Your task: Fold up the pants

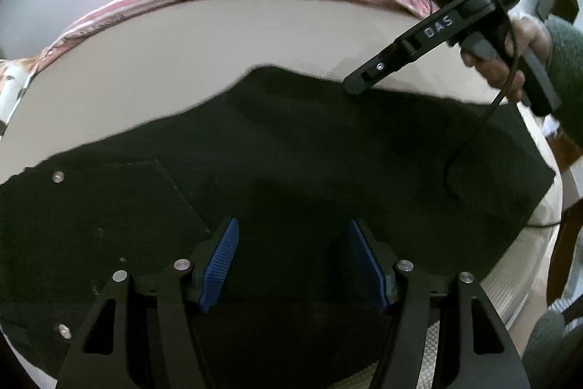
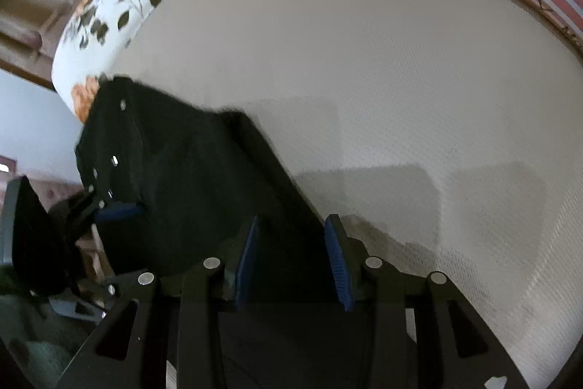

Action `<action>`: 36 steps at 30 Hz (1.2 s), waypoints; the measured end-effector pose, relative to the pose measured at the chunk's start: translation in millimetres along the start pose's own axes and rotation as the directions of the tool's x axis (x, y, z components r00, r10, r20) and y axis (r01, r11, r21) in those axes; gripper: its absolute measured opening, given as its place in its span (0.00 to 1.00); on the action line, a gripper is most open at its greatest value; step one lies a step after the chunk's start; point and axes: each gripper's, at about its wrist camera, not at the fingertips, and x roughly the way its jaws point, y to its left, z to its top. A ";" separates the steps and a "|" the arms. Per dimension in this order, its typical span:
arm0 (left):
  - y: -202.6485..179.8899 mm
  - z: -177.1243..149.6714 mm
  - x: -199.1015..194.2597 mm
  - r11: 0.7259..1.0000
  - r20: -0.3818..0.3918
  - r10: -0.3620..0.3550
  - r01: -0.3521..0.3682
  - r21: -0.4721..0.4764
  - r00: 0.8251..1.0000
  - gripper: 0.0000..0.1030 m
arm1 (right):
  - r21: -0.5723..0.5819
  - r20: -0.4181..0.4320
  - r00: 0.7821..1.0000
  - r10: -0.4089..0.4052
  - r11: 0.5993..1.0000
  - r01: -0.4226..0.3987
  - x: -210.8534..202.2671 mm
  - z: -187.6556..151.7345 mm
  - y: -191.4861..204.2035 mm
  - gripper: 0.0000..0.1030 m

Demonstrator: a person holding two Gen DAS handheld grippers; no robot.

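Left wrist view: the black pants (image 1: pixel 277 170) lie spread flat on the cream mattress (image 1: pixel 182 42), a pocket and metal studs at the near left. The left tool (image 1: pixel 293 265) hangs above the fabric, blue pads apart, nothing between them. The right tool (image 1: pixel 355 86) reaches down to the far edge of the cloth; from here it is unclear whether it touches.

Right wrist view: the right tool (image 2: pixel 291 261) has its pads apart, with the cloth's edge lying under and between them but apparently not pinched. The left tool (image 2: pixel 116 210) sits at the studded waistband end.

Risk: with neither tool clamped, any lift would leave the edge behind. A shallow bite may catch one layer only, so the fold skews. The trailing cable (image 1: pixel 473 133) crossing the pants could snag the cloth.
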 end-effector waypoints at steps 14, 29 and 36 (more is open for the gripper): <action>-10.6 -10.3 9.7 0.997 -0.001 0.067 -0.067 0.034 0.998 0.63 | -0.073 0.161 0.976 -0.147 0.984 0.160 -4.5 -21.6 8.9 0.02; 4.1 77.5 15.5 0.999 0.109 0.043 -0.045 0.017 0.993 0.64 | 0.391 0.316 0.883 -0.346 0.896 0.211 -103.0 -129.9 -45.7 0.14; 10.9 96.8 58.4 0.998 0.048 0.057 -0.057 -0.009 0.997 0.63 | 0.548 0.270 0.868 -0.417 0.808 0.218 -90.0 -191.6 -76.6 0.15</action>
